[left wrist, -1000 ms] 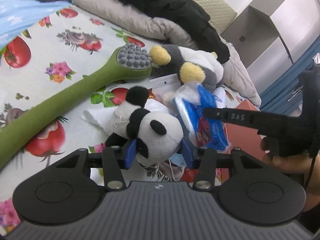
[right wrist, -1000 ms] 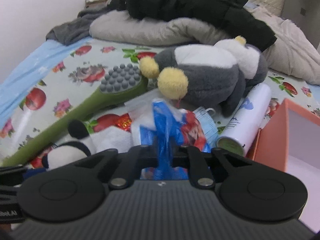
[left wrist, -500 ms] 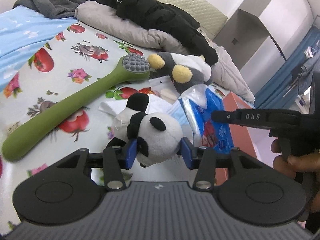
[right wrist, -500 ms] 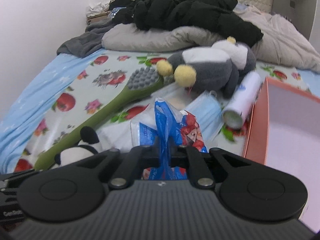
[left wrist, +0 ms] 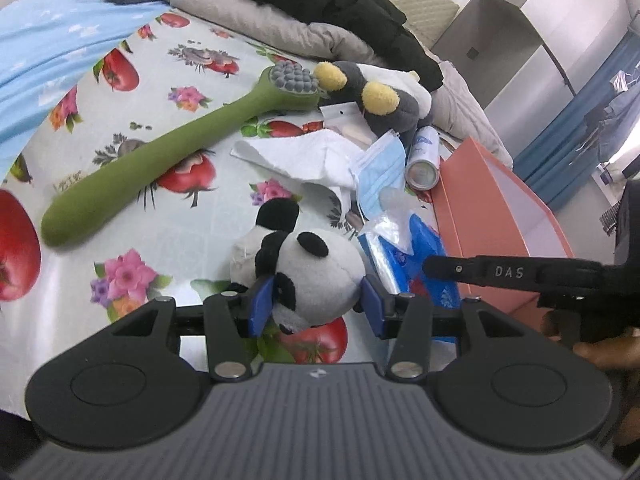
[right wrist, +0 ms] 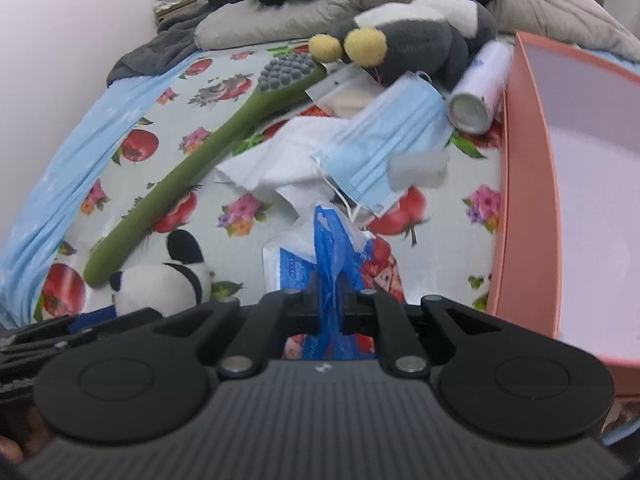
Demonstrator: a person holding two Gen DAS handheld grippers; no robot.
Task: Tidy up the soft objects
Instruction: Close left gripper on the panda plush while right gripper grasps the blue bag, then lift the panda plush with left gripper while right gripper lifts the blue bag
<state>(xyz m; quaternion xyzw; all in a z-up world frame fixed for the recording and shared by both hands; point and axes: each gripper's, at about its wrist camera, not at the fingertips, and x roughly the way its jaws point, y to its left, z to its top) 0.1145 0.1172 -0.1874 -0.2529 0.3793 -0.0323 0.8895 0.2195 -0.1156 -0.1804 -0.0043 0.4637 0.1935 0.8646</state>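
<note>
My left gripper (left wrist: 316, 306) is shut on a small panda plush (left wrist: 316, 270), held above the fruit-print sheet; the panda also shows in the right wrist view (right wrist: 160, 280). My right gripper (right wrist: 331, 300) is shut on a blue plastic tissue pack (right wrist: 332, 252), also seen in the left wrist view (left wrist: 408, 256). A grey penguin plush (left wrist: 376, 100) with yellow feet lies at the back, and it shows in the right wrist view (right wrist: 404, 36). A blue face mask (right wrist: 384, 144) and a white cloth (right wrist: 272, 164) lie on the sheet.
An open pink box (right wrist: 528, 184) stands at the right, also in the left wrist view (left wrist: 496, 216). A long green brush (left wrist: 168, 152) lies on the left. A white spray can (right wrist: 480, 92) lies by the box. Dark and grey clothes (left wrist: 320, 8) pile up behind.
Both grippers have lifted and pulled back with the panda and the tissue pack. The mask, cloth and can, earlier under them, now show on the sheet.
</note>
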